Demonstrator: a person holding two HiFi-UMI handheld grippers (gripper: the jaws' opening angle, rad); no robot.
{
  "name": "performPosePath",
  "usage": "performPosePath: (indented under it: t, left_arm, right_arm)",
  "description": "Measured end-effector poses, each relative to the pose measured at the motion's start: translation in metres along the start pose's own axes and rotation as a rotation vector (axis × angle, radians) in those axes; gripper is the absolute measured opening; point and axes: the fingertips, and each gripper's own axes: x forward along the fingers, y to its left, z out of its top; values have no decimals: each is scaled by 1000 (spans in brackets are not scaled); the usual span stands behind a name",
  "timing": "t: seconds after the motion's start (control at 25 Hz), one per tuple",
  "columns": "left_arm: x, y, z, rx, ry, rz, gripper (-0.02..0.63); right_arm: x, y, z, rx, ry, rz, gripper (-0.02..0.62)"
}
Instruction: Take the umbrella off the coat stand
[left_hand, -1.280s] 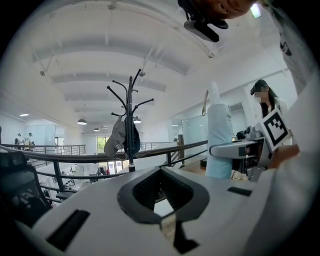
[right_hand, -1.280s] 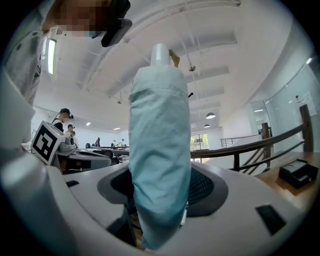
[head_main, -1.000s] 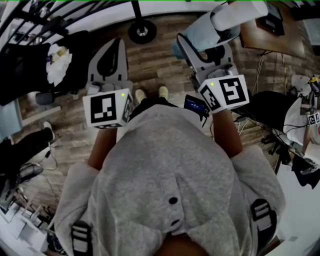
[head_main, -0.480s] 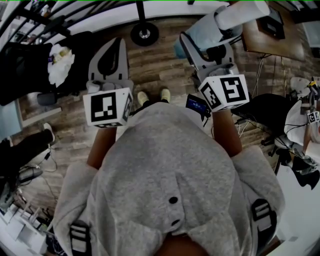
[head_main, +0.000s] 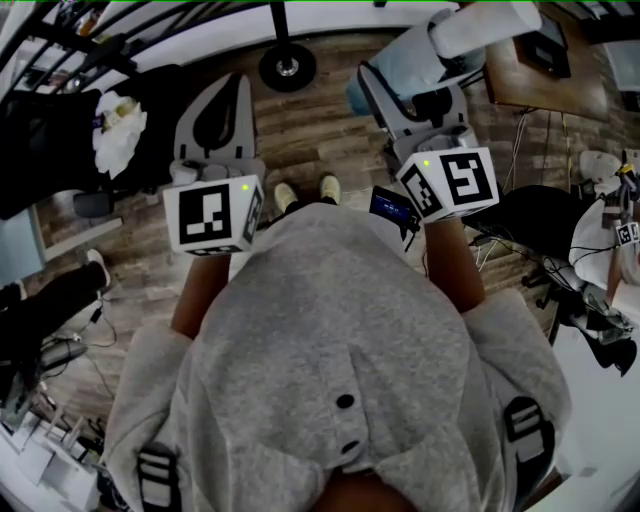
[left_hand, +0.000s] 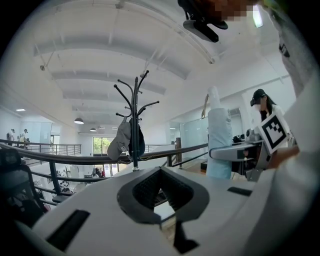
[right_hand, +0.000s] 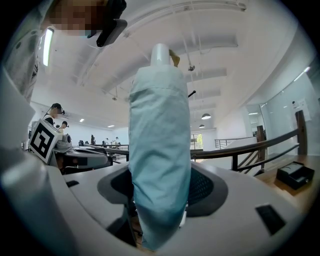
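A folded light-blue umbrella (right_hand: 160, 140) with a white end stands upright between the jaws of my right gripper (right_hand: 161, 186), which is shut on it. In the head view the umbrella (head_main: 410, 55) lies across the right gripper (head_main: 405, 82), ahead of the person's chest. From the left gripper view the umbrella (left_hand: 219, 140) shows at the right, away from the black coat stand (left_hand: 135, 125). A grey cap (left_hand: 120, 142) and a dark item hang on that stand. Its round base (head_main: 287, 67) sits on the wood floor. My left gripper (head_main: 236, 86) (left_hand: 160, 171) is shut and holds nothing.
A dark metal railing (left_hand: 70, 159) runs behind the stand. A black chair with white cloth (head_main: 118, 125) stands at the left. A wooden desk (head_main: 545, 75) is at top right. Cables and a dark chair (head_main: 540, 225) crowd the right side. Another person (left_hand: 262, 105) stands nearby.
Both grippers and the umbrella have drifted slightly with the person. The right gripper's hold on the umbrella is unchanged.
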Motion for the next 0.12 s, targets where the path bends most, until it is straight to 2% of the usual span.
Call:
performPosePath:
  t: [0.12]
  left_arm:
    - [-5,4,-2,1,-2,0,12]
  right_arm:
    - [1,7,0,3,-6,5,281]
